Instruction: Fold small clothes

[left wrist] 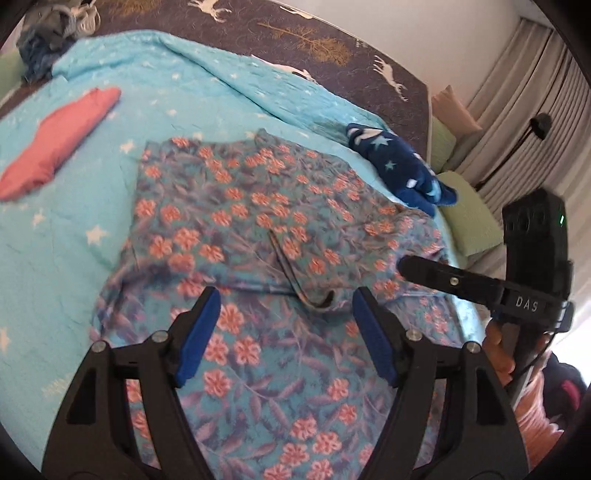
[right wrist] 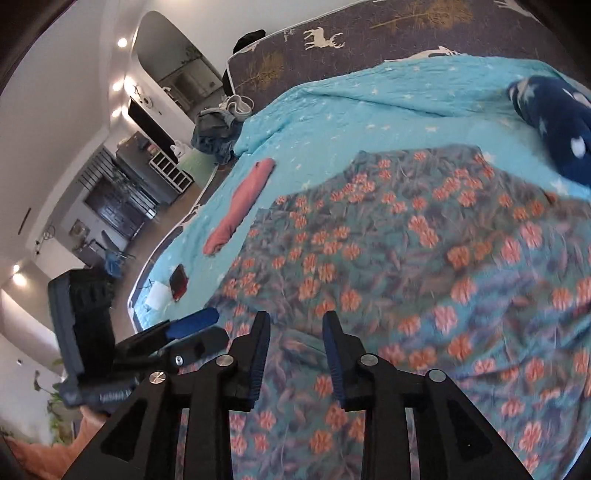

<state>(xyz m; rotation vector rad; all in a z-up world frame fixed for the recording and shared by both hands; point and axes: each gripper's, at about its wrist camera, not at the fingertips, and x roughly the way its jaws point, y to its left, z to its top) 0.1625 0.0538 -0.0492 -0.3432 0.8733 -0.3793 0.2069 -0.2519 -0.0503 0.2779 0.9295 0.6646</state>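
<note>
A teal garment with pink flowers [left wrist: 258, 229] lies spread on the light blue star-print bedspread [left wrist: 74, 229]; it also fills the right wrist view [right wrist: 424, 258]. My left gripper [left wrist: 284, 317] is open and empty, hovering over the garment's near part. My right gripper [right wrist: 295, 339] is open and empty, just above the garment's near edge; it shows from the side in the left wrist view [left wrist: 406, 266]. The left gripper shows at the lower left of the right wrist view [right wrist: 195, 325].
A folded pink cloth [left wrist: 59, 147] lies to the left on the bedspread, also seen in the right wrist view [right wrist: 240, 203]. A dark blue star-print cloth [left wrist: 402, 170] sits at the far right. A heap of clothes [left wrist: 48, 33] lies at the far left corner.
</note>
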